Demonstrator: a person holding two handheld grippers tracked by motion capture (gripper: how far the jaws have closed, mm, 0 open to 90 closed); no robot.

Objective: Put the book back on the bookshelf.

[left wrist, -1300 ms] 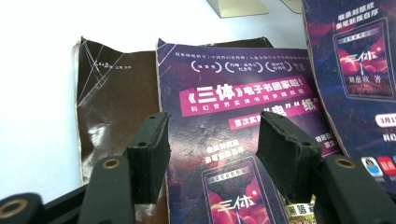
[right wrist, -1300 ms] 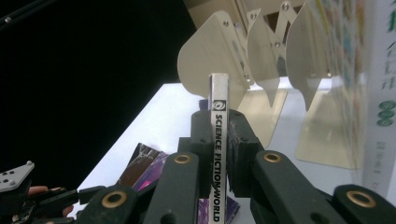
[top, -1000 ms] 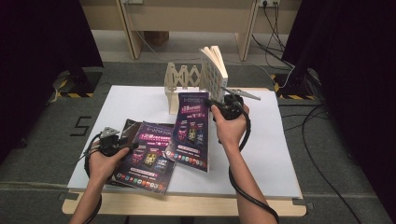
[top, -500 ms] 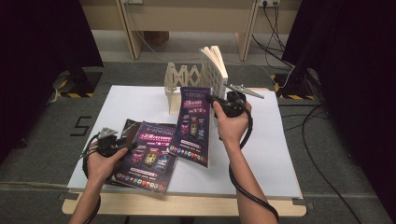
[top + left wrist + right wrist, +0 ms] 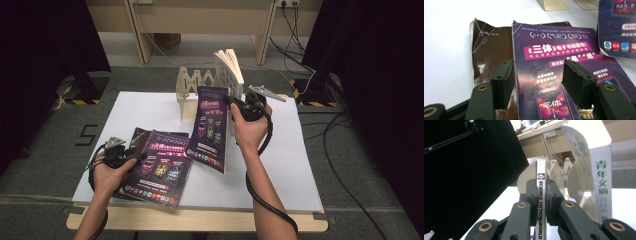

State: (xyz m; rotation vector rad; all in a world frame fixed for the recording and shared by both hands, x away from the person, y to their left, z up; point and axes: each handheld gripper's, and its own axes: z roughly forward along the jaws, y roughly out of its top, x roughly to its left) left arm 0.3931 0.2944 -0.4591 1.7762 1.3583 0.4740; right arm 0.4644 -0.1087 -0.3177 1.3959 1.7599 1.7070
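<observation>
Wooden rack (image 5: pixel 192 82) holds white book (image 5: pixel 229 67). Right gripper (image 5: pixel 235 106) clamps magazine (image 5: pixel 210 127) spine, upright. Left gripper (image 5: pixel 140 156) jaws apart over flat magazine (image 5: pixel 159 167) on counter (image 5: pixel 295 165).

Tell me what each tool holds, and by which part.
Right tool clamps the upright magazine by its spine. Left tool holds nothing, open over the flat magazine.

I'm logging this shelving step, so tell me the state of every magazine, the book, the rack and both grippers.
Held magazine: lifted, upright, spine clamped.
Right gripper: shut on it.
Top magazine: flat on the stack.
Brown magazine: flat underneath, corner creased.
Left gripper: open over the stack.
White book: standing in rack, pages fanned.
Wooden rack: upright on table.
</observation>
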